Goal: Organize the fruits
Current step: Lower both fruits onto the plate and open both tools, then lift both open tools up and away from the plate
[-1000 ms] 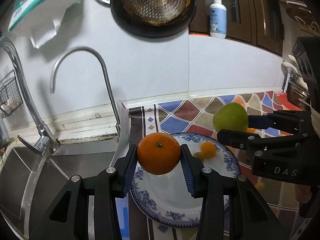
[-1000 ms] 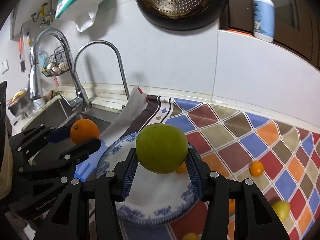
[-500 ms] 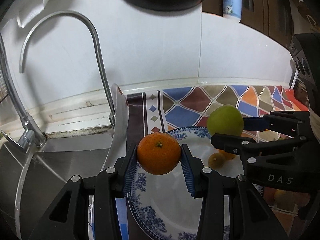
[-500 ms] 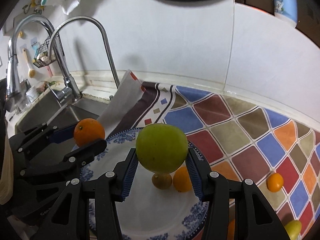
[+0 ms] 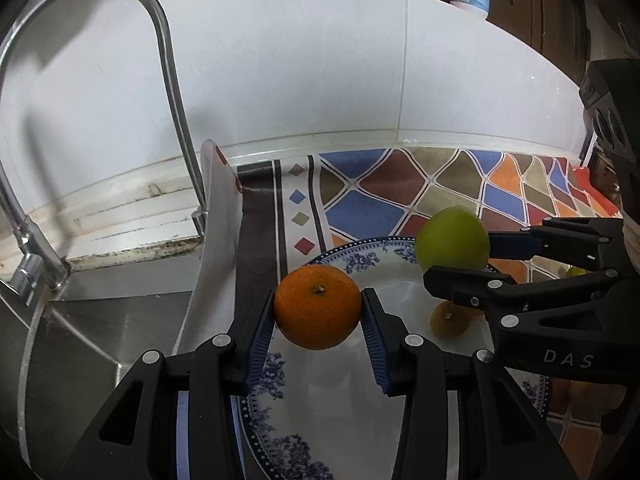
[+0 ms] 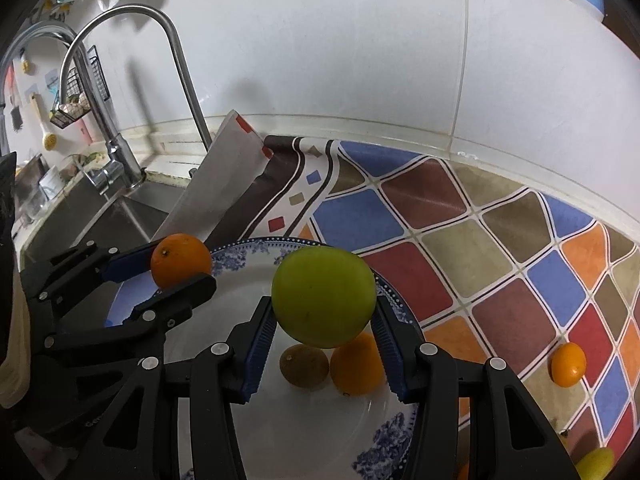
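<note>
Left gripper (image 5: 318,312) pinches an orange (image 5: 317,306) across its widest part, ribbed blue pads flat on either side, stem end facing up. Right gripper (image 6: 323,318) clamps a green fruit (image 6: 323,298) the same way. Both hang above a blue-patterned plate (image 6: 394,432), orange over the plate's sink-side rim, green fruit nearer the middle.

Handling, by judgement: both fruits round, firm, fairly light; waxy skin could roll or slip if held off-centre. Grip at the equator looks right. Squeeze gently, since skin bruises. Plate is ceramic, so set down low, not dropped.

On the plate below: a brownish small fruit (image 6: 304,366) touching a small orange one (image 6: 356,366). Another small orange fruit (image 6: 568,364) lies apart on the patterned counter (image 6: 448,240). Sink and tap (image 5: 168,80) to the left.
</note>
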Available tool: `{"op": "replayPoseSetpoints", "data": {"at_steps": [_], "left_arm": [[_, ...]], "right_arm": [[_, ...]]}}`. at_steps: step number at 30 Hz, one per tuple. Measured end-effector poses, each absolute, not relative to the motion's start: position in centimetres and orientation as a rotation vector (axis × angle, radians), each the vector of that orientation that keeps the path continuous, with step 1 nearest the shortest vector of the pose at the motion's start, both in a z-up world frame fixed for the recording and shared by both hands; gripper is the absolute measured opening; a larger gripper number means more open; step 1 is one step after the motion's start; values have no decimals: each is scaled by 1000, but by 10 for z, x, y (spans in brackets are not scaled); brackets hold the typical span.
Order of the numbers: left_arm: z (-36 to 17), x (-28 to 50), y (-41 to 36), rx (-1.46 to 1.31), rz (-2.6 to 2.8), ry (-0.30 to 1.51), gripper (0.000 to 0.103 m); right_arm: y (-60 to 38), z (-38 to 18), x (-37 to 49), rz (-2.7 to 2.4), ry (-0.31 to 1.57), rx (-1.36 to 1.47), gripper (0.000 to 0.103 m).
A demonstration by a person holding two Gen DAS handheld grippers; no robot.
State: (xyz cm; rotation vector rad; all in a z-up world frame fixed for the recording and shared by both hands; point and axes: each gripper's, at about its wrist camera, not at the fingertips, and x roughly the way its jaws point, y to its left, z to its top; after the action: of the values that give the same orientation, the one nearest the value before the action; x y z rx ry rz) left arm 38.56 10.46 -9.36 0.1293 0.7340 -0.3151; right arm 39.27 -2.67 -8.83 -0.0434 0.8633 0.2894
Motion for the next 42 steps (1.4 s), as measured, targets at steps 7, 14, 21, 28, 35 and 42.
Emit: {"op": "replayPoseSetpoints", "data": {"at_steps": [7, 14, 21, 28, 35, 42], "left_arm": [[-93, 384, 106, 121, -301, 724, 50], [-80, 376, 111, 108, -266, 696, 51], [-59, 354, 110, 110, -248, 650, 58], [-40, 326, 108, 107, -233, 613, 66], [-26, 298, 105, 105, -215, 585, 75], [-16, 269, 95, 108, -220, 566, 79]], "right_arm": [[-29, -92, 397, 283, 880, -20, 50], [-31, -81, 387, 274, 835, -20, 51], [-36, -64, 365, 259, 793, -16, 53], [-44, -46, 338, 237, 743, -7, 57], [-54, -29, 307, 208, 695, -6, 64], [-66, -17, 273, 183, 653, -9, 67]]}}
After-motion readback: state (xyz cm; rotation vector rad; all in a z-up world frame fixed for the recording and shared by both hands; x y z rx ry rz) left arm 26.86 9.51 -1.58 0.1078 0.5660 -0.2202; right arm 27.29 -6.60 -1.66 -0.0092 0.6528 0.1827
